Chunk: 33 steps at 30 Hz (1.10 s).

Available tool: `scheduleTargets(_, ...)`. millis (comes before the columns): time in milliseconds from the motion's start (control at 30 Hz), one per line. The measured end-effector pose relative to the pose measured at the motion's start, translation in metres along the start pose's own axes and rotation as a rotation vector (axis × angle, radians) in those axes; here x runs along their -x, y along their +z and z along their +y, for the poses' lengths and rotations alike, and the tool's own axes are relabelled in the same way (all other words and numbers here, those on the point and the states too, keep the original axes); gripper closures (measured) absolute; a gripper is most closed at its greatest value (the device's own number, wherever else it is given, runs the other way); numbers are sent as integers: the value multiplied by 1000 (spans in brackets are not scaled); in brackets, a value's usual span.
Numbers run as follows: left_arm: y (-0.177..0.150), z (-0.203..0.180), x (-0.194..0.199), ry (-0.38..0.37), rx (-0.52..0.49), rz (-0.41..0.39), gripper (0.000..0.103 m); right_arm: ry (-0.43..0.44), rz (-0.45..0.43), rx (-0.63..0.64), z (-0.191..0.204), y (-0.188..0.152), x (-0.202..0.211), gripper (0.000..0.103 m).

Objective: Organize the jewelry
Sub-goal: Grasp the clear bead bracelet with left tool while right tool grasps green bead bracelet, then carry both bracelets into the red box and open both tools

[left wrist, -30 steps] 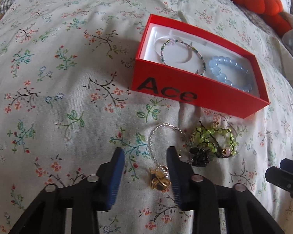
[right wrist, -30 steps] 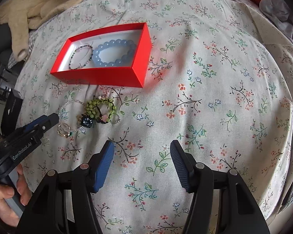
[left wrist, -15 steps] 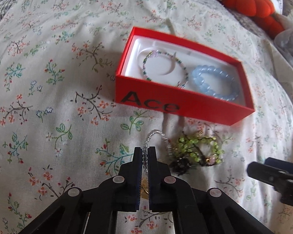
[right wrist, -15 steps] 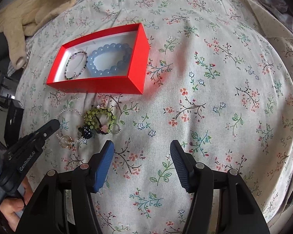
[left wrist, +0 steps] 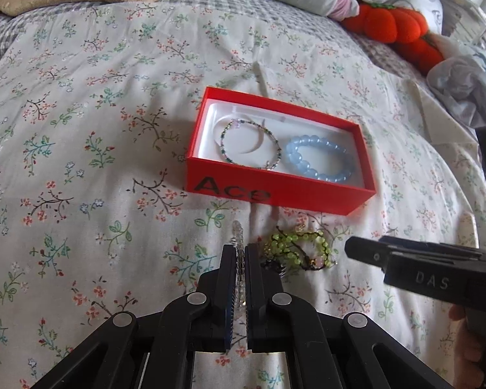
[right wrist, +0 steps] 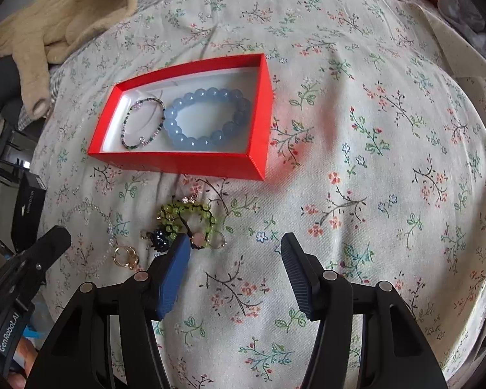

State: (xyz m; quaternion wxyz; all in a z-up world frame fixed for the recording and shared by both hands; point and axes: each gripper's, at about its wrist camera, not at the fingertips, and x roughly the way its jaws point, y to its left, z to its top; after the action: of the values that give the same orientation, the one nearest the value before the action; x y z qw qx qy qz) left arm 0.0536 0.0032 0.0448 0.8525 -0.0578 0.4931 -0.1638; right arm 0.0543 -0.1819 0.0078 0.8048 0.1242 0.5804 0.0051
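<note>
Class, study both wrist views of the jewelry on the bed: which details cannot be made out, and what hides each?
- Gold charm of the clear bead bracelet: left wrist view, hidden behind the shut left gripper.
- Dark bead cluster: right wrist view, too small to identify.
- Red box lettering: left wrist view, blurred after "Ace".
- Orange plush: cut off by bedding.

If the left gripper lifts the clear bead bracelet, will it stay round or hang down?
The clear bead bracelet, pinched in the left gripper, looks like small beads on a thin strand, so it will probably hang limp. Its gold charm may swing. It seems light.
</note>
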Motion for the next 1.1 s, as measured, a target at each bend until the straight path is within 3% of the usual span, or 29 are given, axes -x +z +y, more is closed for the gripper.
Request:
scheduleTargets(133, -1, 11, 1, 10, 16, 3, 103, 22, 19, 9, 8, 3, -8, 66)
scheduleTargets(467, -5, 29, -6, 25, 39, 20, 103, 28, 63, -11, 9, 11, -39, 82)
scheduleTargets(867, -9, 39, -8, 59, 50, 38, 103, 26, 48, 2, 9, 17, -45, 97)
scheduleTargets(1100, -10, 37, -4, 65, 47, 35, 103, 55, 21, 5, 7, 13, -24, 97)
